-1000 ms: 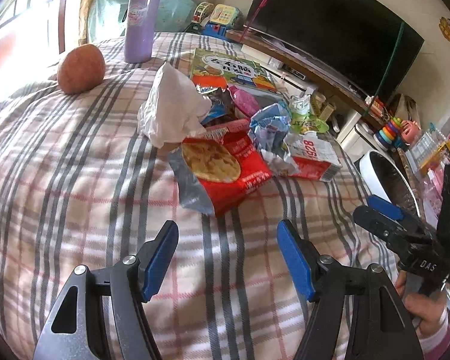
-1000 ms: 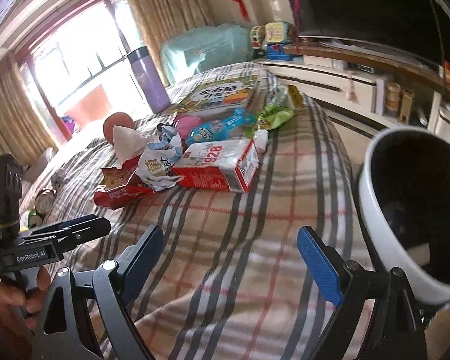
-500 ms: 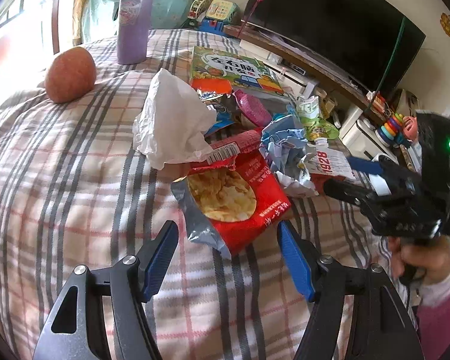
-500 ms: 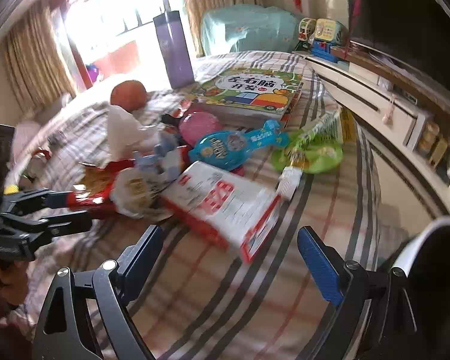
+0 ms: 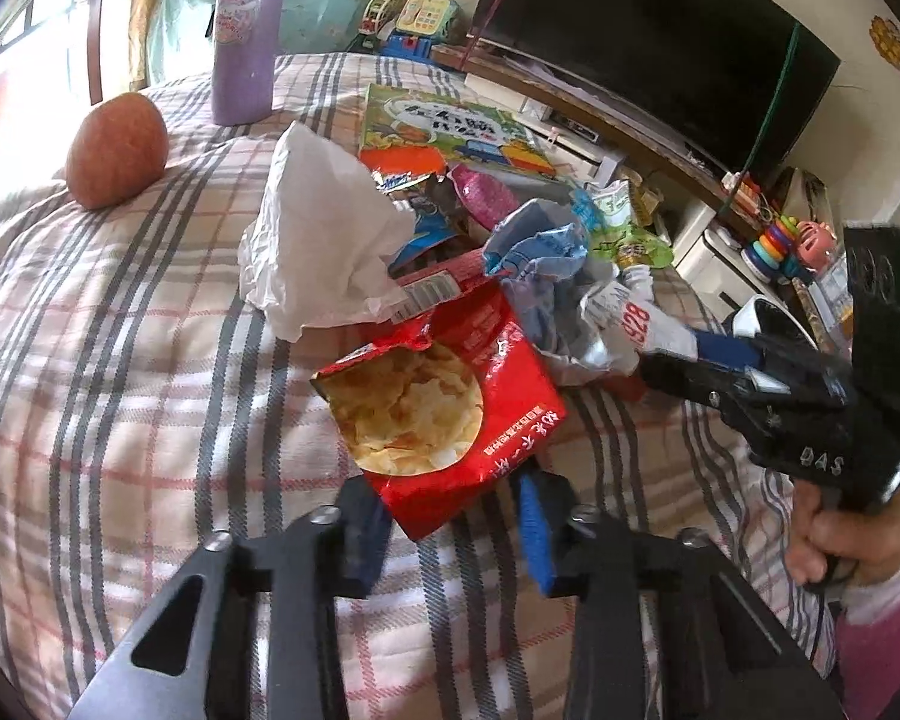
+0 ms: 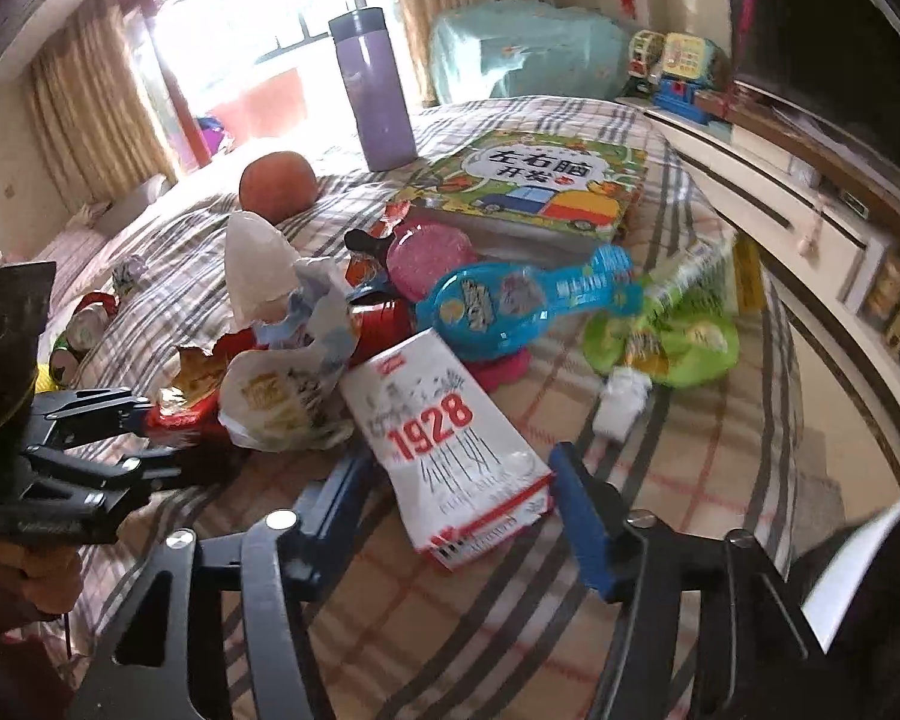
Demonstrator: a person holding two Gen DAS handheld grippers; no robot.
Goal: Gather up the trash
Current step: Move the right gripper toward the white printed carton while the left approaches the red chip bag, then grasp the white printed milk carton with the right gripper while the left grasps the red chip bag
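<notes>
Red chip bag [image 5: 450, 414] lies between left gripper [image 5: 450, 525] jaws, seemingly pinched.

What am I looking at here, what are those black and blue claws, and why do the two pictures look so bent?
Those claws are two hand-held grippers; a person squeezes one in each hand. Each carries a wide-angle camera looking forward along it, which bends the picture. One picture is from the left gripper, the other from the right gripper. On the checked cloth lie wrappers, a crumpled tissue, an apple, a purple bottle and a picture book. Both grippers' jaws have just been closing: the left on the corner of a red chip bag, the right on a white carton marked 1928.
</notes>
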